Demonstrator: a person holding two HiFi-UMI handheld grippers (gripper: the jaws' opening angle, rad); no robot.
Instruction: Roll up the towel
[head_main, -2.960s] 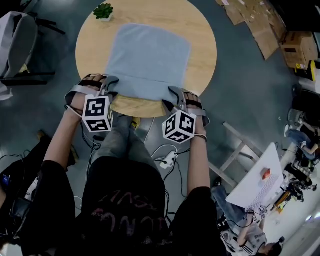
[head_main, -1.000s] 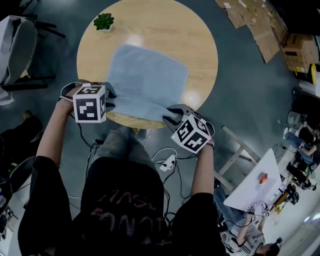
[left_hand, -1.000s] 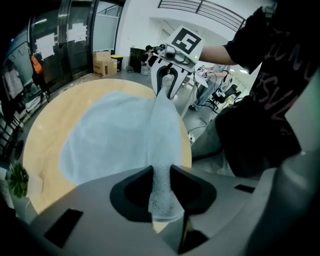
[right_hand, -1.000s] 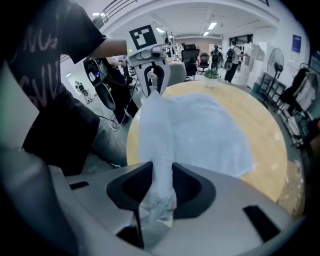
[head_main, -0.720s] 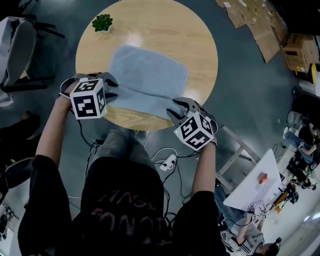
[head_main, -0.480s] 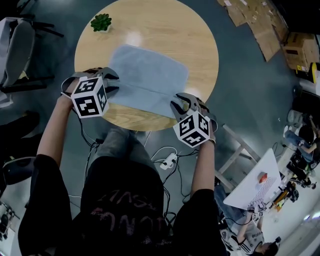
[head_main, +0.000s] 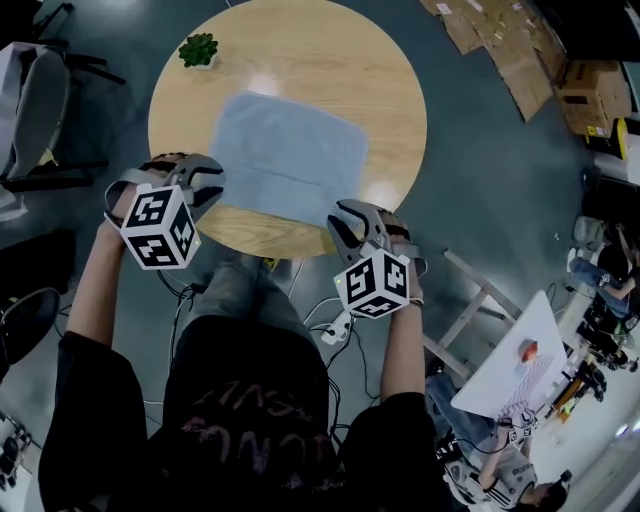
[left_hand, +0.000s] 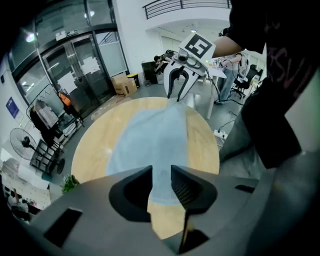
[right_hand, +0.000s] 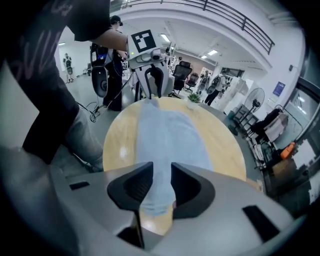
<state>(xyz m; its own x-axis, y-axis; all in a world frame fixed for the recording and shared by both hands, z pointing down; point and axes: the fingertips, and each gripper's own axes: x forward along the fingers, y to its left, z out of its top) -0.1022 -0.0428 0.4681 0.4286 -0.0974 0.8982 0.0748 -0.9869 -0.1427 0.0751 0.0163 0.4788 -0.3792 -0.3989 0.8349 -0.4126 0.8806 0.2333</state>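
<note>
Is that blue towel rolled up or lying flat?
Mostly flat: the towel lies spread on the table, only its near edge seems folded over once.

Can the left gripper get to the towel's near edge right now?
Probably yes: the left gripper hangs open and empty beside the table edge, with nothing between it and the towel; the small plant stands on the far side.

A round wooden counter is seen from above. A light-blue towel is laid flat approx. at its centre, w/ a crease across the near part; the near edge is kept just inside the rim. A small potted plant is set at the far-left rim, well apart from the towel.
</note>
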